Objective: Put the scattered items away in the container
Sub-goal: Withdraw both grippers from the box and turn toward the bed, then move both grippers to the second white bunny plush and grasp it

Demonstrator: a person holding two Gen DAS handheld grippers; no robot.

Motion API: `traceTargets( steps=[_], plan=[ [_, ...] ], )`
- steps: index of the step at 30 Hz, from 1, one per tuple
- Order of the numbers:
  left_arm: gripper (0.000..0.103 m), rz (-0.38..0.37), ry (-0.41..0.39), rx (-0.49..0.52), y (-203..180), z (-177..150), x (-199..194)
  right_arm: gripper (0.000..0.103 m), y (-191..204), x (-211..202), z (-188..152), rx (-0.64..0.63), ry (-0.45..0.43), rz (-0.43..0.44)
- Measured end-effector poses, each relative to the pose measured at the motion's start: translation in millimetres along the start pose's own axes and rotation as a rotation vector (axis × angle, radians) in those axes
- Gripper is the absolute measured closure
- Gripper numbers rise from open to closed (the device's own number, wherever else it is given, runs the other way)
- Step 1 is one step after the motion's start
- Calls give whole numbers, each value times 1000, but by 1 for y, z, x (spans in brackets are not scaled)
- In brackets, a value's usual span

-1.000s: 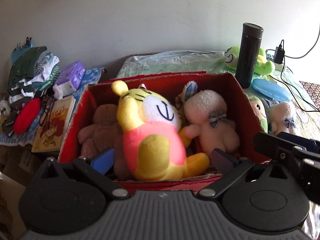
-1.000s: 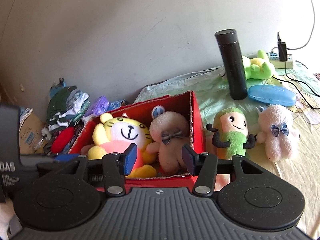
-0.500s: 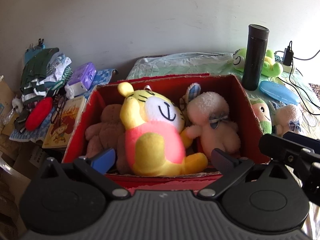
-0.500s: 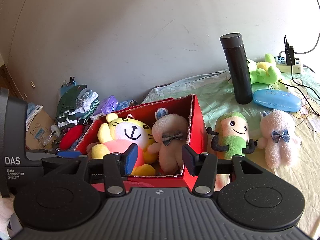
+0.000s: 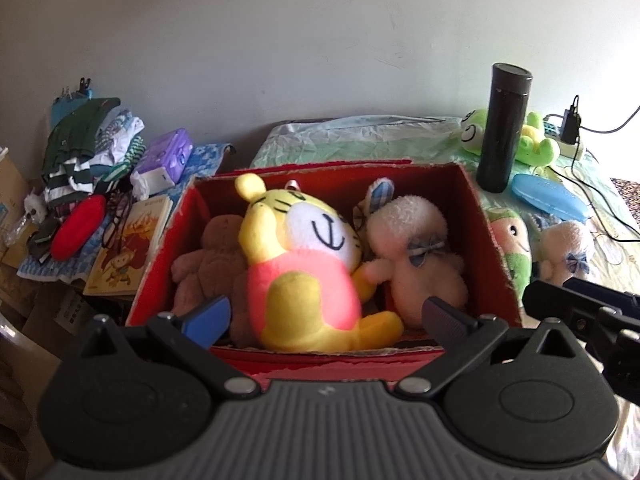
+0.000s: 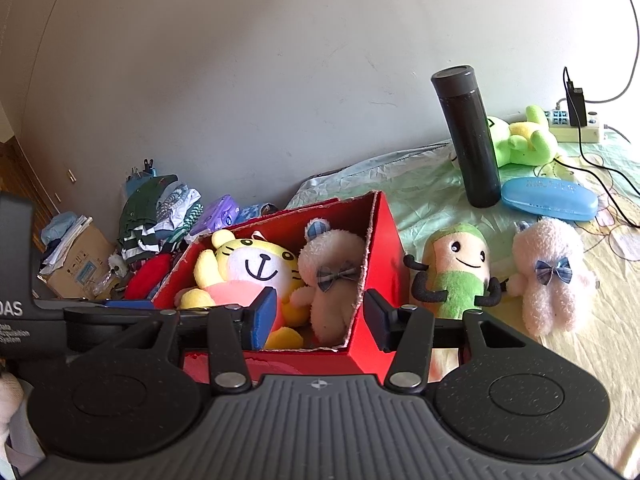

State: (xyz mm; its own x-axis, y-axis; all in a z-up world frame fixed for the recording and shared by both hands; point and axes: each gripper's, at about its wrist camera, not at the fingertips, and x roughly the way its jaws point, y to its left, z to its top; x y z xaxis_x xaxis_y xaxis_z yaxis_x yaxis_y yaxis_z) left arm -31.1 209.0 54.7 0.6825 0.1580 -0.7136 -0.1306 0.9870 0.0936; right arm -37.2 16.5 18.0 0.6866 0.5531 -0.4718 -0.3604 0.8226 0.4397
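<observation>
A red cardboard box [image 5: 484, 216] [image 6: 386, 252] holds a yellow tiger plush [image 5: 304, 264] [image 6: 248, 268], a cream bear plush with a bow [image 5: 416, 256] [image 6: 332, 280] and a brown plush [image 5: 208, 256]. On the bed to the box's right lie a green-and-cream smiling plush [image 6: 456, 272] [image 5: 512, 244], a pink plush with a blue bow [image 6: 552, 276] [image 5: 564, 252] and a green frog plush [image 6: 520, 140] [image 5: 536, 144]. My left gripper [image 5: 326, 314] is open and empty at the box's near wall. My right gripper [image 6: 320, 316] is open and empty at the box's near right corner.
A tall black flask [image 6: 468, 140] [image 5: 504, 128] and a blue glasses case [image 6: 548, 198] [image 5: 550, 198] stand behind the loose plushes. A power strip [image 6: 576, 126] with cables lies at far right. Clothes [image 5: 88, 148], a purple box [image 5: 164, 160], a red pouch [image 5: 78, 226] and a book [image 5: 128, 252] lie left of the box.
Both grippers have drawn back and risen slightly from the box, so more of the scene shows. Both stay open and empty. The plushes have not moved.
</observation>
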Motion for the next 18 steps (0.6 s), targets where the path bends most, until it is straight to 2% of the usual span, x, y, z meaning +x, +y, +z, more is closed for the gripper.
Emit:
traceTargets(
  steps=[9,14,18],
  plan=[
    [1,-133,-34,35,-32,-2,-6,51,-44,-18,-6,96,-3,-29],
    [1,-334,-121,83,-59,-7,-20,51,-72,-30,-12,130,-2,-91],
    [1,-449,-165,163,-92,-17,-23,51,-101,-38,-19,187,13,-154]
  ],
)
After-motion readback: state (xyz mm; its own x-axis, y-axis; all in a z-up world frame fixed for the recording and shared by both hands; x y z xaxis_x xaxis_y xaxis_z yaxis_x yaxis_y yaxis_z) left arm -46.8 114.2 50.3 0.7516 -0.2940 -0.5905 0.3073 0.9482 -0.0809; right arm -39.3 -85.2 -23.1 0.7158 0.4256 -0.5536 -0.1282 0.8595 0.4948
